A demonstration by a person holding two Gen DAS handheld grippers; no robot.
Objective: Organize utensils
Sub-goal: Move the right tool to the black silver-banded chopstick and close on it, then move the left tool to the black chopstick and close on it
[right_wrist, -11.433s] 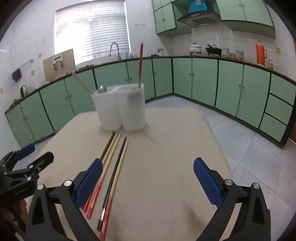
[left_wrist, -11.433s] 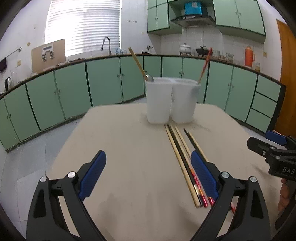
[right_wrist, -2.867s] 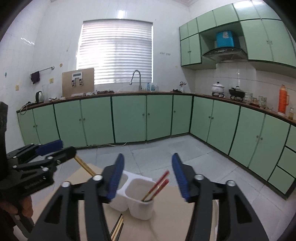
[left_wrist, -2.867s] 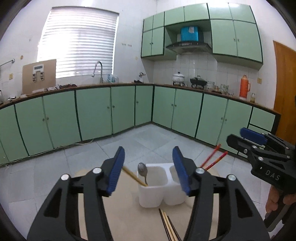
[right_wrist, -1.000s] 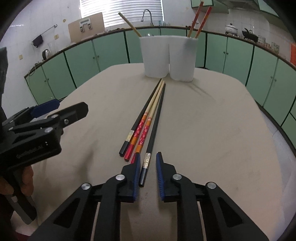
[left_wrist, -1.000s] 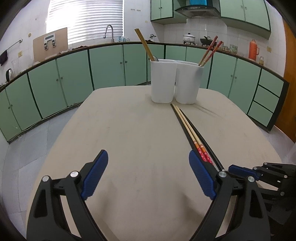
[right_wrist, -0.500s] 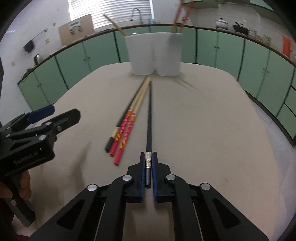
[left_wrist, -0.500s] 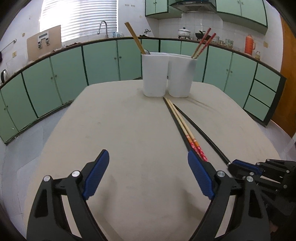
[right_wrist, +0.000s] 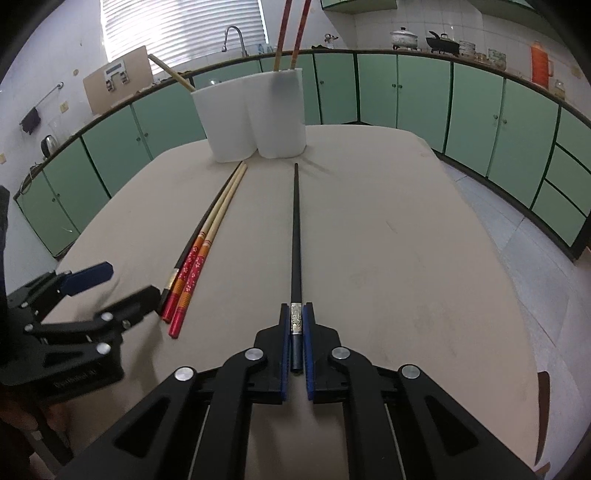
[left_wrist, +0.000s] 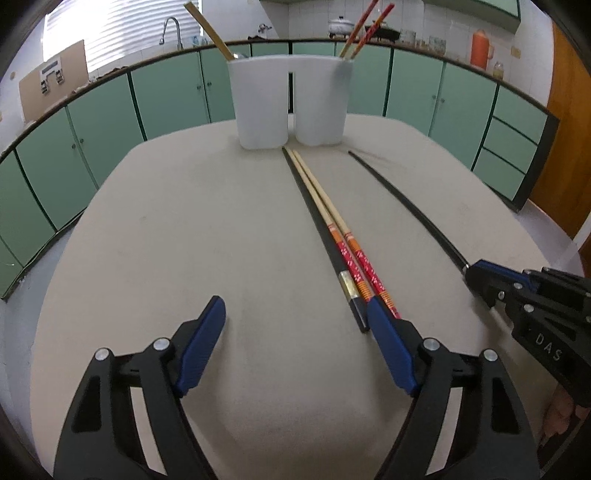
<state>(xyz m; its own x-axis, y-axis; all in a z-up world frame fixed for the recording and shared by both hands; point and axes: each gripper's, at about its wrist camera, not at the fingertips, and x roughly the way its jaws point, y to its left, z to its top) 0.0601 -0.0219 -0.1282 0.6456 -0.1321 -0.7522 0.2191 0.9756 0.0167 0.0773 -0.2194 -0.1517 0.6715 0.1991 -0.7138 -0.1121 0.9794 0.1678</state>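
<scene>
You're over the beige desk [left_wrist: 184,221], ringed on its far side by green cabinets [left_wrist: 166,96]. At the far edge stands the white two-compartment holder [left_wrist: 291,107]: in the left wrist view, its left cup carries a wooden-handled utensil [left_wrist: 207,29] leaning left, and its right cup carries a pair of red chopsticks [right_wrist: 291,33] sticking up.

Your left gripper [left_wrist: 295,343] sits low at the near side of the desk with its jaws spread wide, gripping nothing. Its right blue pad [left_wrist: 391,350] lies just beside the near ends of the chopsticks on the desk.

Your right gripper [right_wrist: 296,339] has its jaws closed on the black chopstick [right_wrist: 295,229], pinching it at the silver-banded end; the shaft runs straight away from you toward the holder, its tip short of the holder's base and apart from the other sticks.

To the left of it, three more lie side by side on the desk: two red-patterned bamboo chopsticks [left_wrist: 332,225] and a second black chopstick [left_wrist: 317,229] with a gold band, their far tips just near of the holder.
</scene>
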